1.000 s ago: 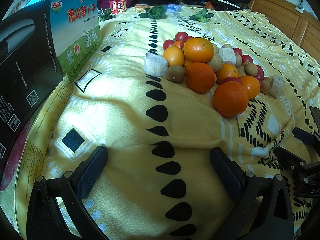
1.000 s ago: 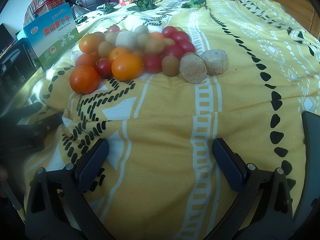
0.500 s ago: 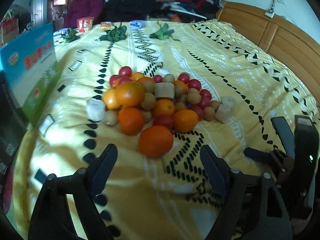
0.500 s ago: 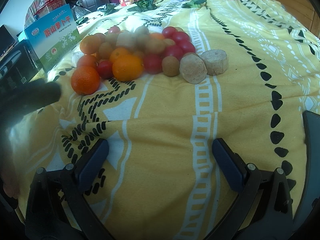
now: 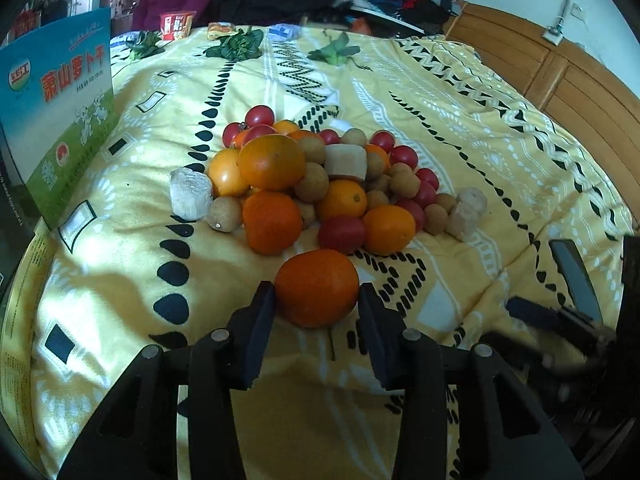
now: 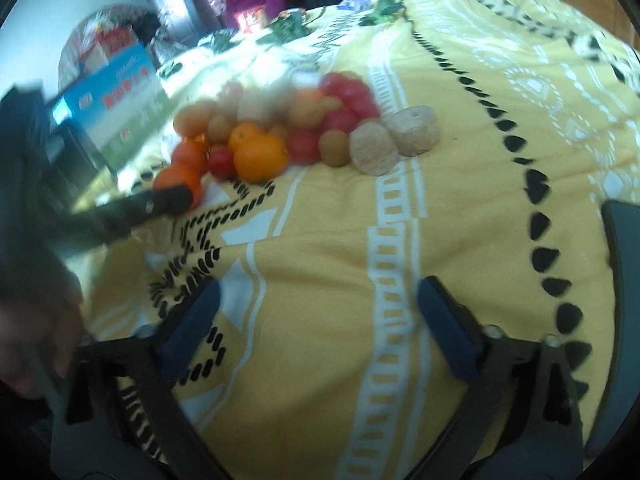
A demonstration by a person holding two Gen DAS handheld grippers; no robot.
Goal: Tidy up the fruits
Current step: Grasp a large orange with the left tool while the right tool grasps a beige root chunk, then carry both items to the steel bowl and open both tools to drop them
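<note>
left wrist cam: left gripper (image 5: 317, 300) is closing w/ the front orange (image 5: 317, 288) between its pads, both look like they're touching the peel at its widest part, and it sits on the bedspread (image 5: 460, 128) just in front of the fruit pile (image 5: 312, 184). imo it's firm-ish but round and a bit slick, so gripping across the middle is right, squeeze too hard and it bruises. right wrist cam (blurry): right gripper (image 6: 318, 312) is closing too but still spread w/ nothing between, only cloth, pile well ahead of it.
</note>
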